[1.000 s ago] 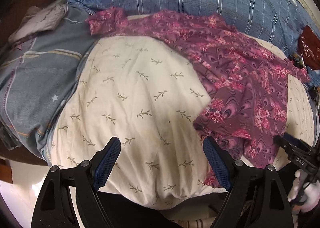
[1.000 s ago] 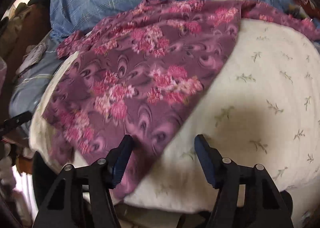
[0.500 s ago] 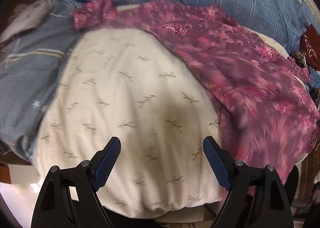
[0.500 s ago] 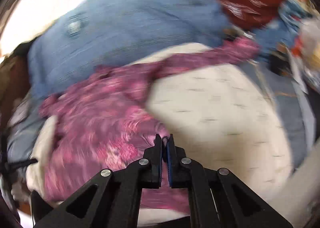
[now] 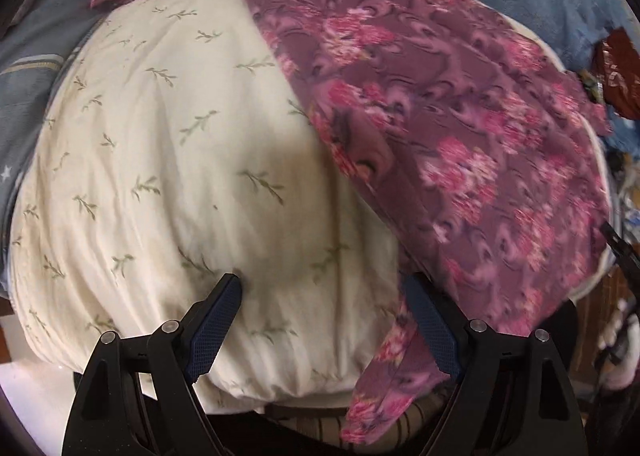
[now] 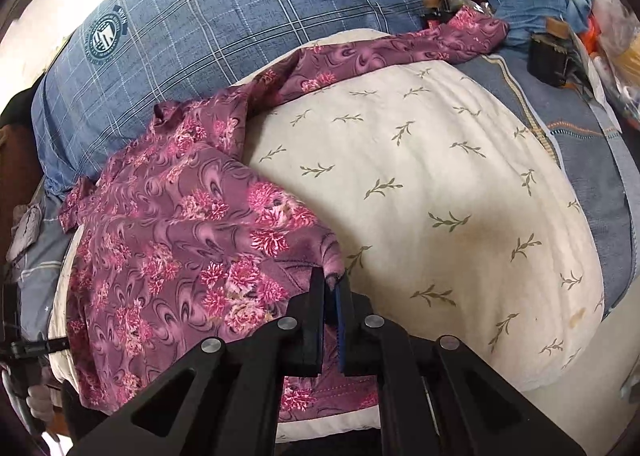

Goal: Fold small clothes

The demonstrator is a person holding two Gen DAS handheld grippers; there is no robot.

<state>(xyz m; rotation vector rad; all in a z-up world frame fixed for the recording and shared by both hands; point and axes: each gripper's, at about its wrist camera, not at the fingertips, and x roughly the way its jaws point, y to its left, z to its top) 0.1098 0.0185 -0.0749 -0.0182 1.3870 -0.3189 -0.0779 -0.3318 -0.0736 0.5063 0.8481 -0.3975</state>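
Purple flowered cloth top [image 6: 168, 240] lay spread on the cream leaf-print pillow [image 6: 440, 192]. Right gripper [image 6: 330, 288] had its jaws pressed together, pinching the top's edge. Left gripper [image 5: 320, 320] jaws stood spread wide, empty.

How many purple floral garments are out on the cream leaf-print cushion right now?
1: the purple floral garment lies across the cream leaf-print cushion, its corner pinched by the right gripper. Others may be hidden.

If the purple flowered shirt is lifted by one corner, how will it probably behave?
Probably floppy: the purple flowered shirt drapes in soft folds over the cream pillow. It seems thin and light, since the right gripper pinches its edge nearly shut. It would likely sag and trail rather than keep its shape.
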